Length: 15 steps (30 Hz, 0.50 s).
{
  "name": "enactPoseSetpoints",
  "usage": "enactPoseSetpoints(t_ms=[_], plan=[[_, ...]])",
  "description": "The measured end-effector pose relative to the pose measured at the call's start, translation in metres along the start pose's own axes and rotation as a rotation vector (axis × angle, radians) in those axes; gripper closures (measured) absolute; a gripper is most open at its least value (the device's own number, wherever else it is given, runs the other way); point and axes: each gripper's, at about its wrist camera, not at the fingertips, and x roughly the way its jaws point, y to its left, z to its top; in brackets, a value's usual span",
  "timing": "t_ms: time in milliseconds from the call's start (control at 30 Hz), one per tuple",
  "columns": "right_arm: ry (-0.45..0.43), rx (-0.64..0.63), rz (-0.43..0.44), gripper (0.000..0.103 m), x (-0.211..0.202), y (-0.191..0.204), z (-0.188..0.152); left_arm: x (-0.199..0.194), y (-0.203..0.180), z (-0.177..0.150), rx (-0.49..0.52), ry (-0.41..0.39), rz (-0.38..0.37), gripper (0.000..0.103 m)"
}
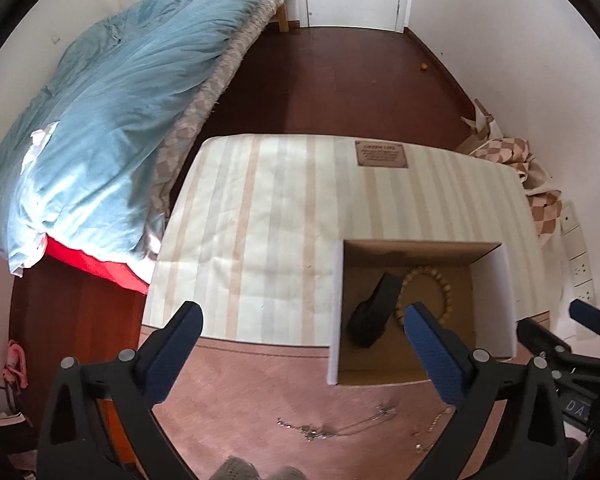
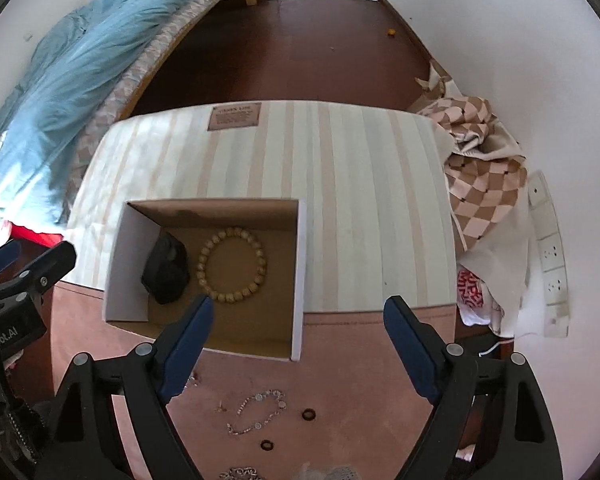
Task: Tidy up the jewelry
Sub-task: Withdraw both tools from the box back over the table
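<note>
Your left claw (image 1: 304, 328) gapes empty over a chain (image 1: 332, 428) on the counter (image 1: 260, 380). Right of it, the box (image 2: 302, 272) holds a black pouch (image 2: 166, 270) and bead bracelet (image 2: 232, 265). Your right claw (image 2: 298, 320) gapes too, above a bracelet (image 2: 258, 410) and two rings (image 2: 308, 414).

A brown label (image 1: 381, 154) on the striped cloth (image 1: 260, 220) carries a heading and smaller lines, all too blurred to read. Red letters on white fabric (image 2: 470, 290) are illegible. The neighbouring gripper body (image 2: 10, 336) shows "ot.AI".
</note>
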Motion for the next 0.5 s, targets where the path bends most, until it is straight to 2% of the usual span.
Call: enactPoseSetpoints(t_ms=[233,500], plan=[[-0.008,0.018,-0.004,0.014,-0.006,0.002,-0.017,-0.009,0.001,-0.02,-0.006,-0.021,0.002,0.0],[-0.089,0.026,-0.021,0.009,-0.039,0.006,-0.034,-0.043,0.001,-0.04,-0.004,-0.086,0.007,0.0]])
